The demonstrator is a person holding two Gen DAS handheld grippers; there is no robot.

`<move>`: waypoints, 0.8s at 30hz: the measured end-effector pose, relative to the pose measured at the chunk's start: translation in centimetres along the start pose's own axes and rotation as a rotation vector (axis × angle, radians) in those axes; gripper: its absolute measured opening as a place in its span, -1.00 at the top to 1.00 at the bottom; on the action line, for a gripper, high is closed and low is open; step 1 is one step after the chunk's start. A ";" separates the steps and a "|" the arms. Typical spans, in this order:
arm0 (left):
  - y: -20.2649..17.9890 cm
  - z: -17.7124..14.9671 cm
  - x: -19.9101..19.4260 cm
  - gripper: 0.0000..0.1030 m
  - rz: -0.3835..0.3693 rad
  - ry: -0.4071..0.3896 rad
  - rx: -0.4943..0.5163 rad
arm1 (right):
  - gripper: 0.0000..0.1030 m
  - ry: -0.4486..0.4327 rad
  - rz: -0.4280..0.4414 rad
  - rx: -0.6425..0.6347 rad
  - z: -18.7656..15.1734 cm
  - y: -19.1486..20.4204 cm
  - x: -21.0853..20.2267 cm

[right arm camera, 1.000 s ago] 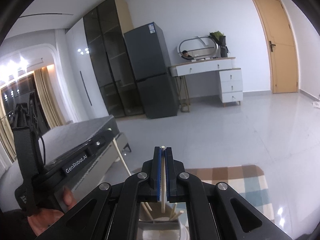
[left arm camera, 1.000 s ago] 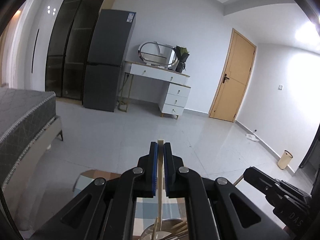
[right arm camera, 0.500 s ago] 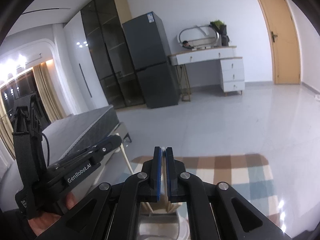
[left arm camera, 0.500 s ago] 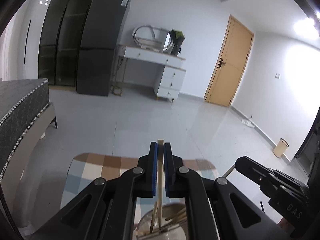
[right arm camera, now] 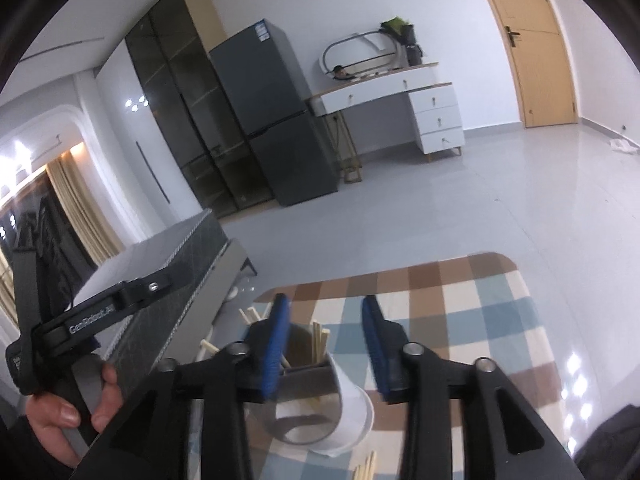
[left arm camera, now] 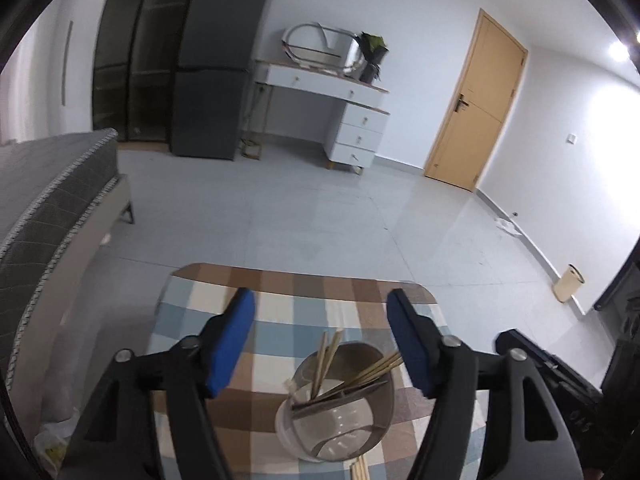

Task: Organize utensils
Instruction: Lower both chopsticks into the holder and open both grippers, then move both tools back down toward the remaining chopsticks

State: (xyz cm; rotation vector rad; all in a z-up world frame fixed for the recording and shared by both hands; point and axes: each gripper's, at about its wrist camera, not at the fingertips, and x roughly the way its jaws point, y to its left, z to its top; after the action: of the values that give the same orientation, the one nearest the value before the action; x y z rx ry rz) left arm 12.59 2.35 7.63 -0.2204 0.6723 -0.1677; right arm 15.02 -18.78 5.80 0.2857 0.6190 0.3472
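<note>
A grey and white utensil holder (left arm camera: 332,432) stands on the checked tablecloth (left arm camera: 280,308), with several wooden chopsticks (left arm camera: 326,356) leaning in it. My left gripper (left arm camera: 320,308) hovers just above the holder. Its jaws are opening, and the blue pads touch nothing. In the right wrist view the same holder (right arm camera: 352,412) sits below my right gripper (right arm camera: 326,304). Those jaws are opening too and grip nothing, and chopsticks (right arm camera: 320,340) poke up between them. A hand (right arm camera: 60,412) holds the left gripper's body (right arm camera: 100,312) at the left.
Loose chopsticks (right arm camera: 368,468) lie on the cloth near the front edge, also loose chopsticks (left arm camera: 360,468) in the left view. A grey bed (left arm camera: 48,200) stands close on the left. Across the tiled floor are a fridge (left arm camera: 220,60), a white dresser (left arm camera: 352,112) and a door (left arm camera: 476,104).
Both grippers were shut on a chopstick each; both have opened and let go. The chopsticks now stand in the holder. Both views have tipped down, showing more of the table.
</note>
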 end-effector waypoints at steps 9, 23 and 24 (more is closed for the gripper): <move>-0.9 -1.2 -5.4 -0.54 0.043 -0.032 0.012 | -0.46 -0.117 0.021 -0.031 -0.9 2.2 -6.6; -2.1 -4.1 -10.2 -0.76 0.070 -0.123 0.052 | -0.85 -0.204 0.005 -0.085 -4.2 4.5 -12.5; -2.2 -4.3 -10.4 -0.81 0.071 -0.129 0.052 | -0.87 -0.207 0.002 -0.083 -4.5 4.5 -12.7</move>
State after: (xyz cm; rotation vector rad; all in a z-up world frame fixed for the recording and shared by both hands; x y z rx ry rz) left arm 1.73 1.97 11.12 -0.1555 0.5456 -0.1020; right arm 1.60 -19.13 10.47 0.2389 0.4002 0.3396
